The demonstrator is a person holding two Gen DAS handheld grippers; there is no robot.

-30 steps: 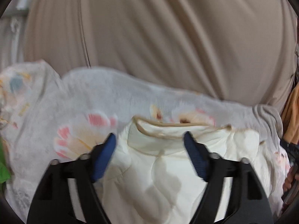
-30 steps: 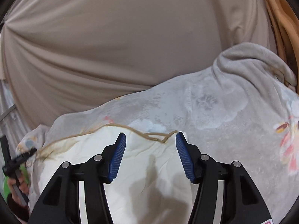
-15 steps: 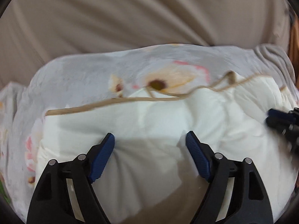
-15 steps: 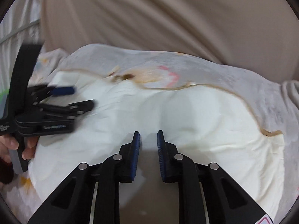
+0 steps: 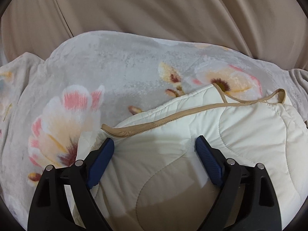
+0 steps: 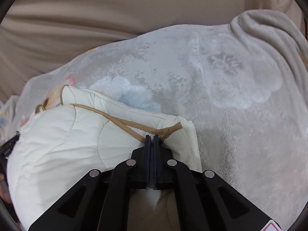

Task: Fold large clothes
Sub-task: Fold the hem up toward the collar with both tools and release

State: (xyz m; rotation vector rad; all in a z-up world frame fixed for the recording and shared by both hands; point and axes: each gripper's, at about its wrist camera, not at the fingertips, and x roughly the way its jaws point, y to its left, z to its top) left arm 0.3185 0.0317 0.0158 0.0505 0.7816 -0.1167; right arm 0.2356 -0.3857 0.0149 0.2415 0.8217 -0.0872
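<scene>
On the blanket (image 6: 221, 96), fingers (image 6: 148, 144) seemingly pinch quilt (image 6: 57, 138).

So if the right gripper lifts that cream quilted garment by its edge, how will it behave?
The garment will probably droop; it already folds softly over itself. Its puffy quilting suggests it is light for its bulk. The right gripper pinches only the tan trim, so the rest may swing.

Cream quilted garment (image 5: 240, 134) with tan trim (image 5: 173, 117); grey blanket (image 5: 119, 73) with pink-peach flowers.

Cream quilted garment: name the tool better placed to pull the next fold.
Right. The right tool is shut on the cream quilted garment at its tan trim; the left tool is open above it.
</scene>
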